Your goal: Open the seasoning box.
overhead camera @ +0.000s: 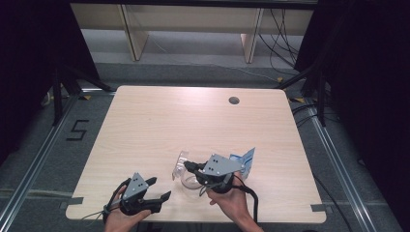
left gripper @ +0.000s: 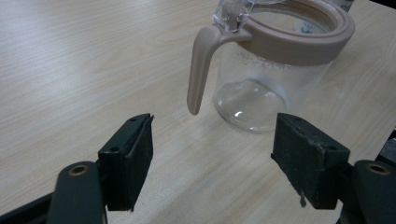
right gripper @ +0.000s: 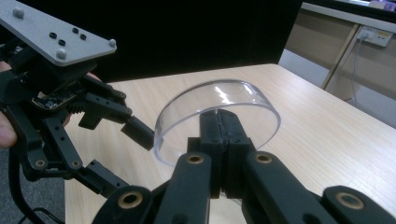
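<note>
A clear glass jar (overhead camera: 192,182) (left gripper: 266,70) with a beige rim and handle stands near the table's front edge. Its round clear lid (overhead camera: 180,164) (right gripper: 219,100) is tipped up on the jar's left side, joined to the rim by a clear hinge (left gripper: 233,11). My right gripper (overhead camera: 187,166) (right gripper: 224,126) is shut on the lid's edge. My left gripper (overhead camera: 162,187) (left gripper: 212,158) stands open a little left of the jar, pointing at it with nothing between its pads. In the right gripper view the left gripper (right gripper: 122,156) appears open just left of the lid.
A blue and white packet (overhead camera: 244,162) lies right behind the right gripper. The light wooden table (overhead camera: 169,121) has a cable hole (overhead camera: 234,100) at the back right. Beyond the table are a grey floor and wooden furniture legs.
</note>
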{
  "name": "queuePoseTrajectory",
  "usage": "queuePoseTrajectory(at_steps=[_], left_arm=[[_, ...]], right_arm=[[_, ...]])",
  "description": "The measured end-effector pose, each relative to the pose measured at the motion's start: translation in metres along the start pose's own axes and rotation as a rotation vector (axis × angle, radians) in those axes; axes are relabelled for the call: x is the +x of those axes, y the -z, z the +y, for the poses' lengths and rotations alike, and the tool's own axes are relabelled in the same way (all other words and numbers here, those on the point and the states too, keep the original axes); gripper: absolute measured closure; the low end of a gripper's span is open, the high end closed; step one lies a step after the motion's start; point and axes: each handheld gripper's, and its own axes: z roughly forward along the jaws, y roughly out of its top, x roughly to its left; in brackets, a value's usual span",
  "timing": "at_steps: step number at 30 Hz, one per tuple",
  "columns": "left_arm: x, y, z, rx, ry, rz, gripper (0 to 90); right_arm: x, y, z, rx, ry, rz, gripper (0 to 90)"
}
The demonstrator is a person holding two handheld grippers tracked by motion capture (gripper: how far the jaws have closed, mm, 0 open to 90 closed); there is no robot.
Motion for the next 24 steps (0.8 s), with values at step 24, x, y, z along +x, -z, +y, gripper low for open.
queuePoseTrajectory(at_steps=[24], left_arm=[[0.000,-0.002,-0.002,0.004,0.003,-0.012,28.4]], right_arm=[[0.006,-0.011,0.003,-0.002,-0.003,0.028,85.9]])
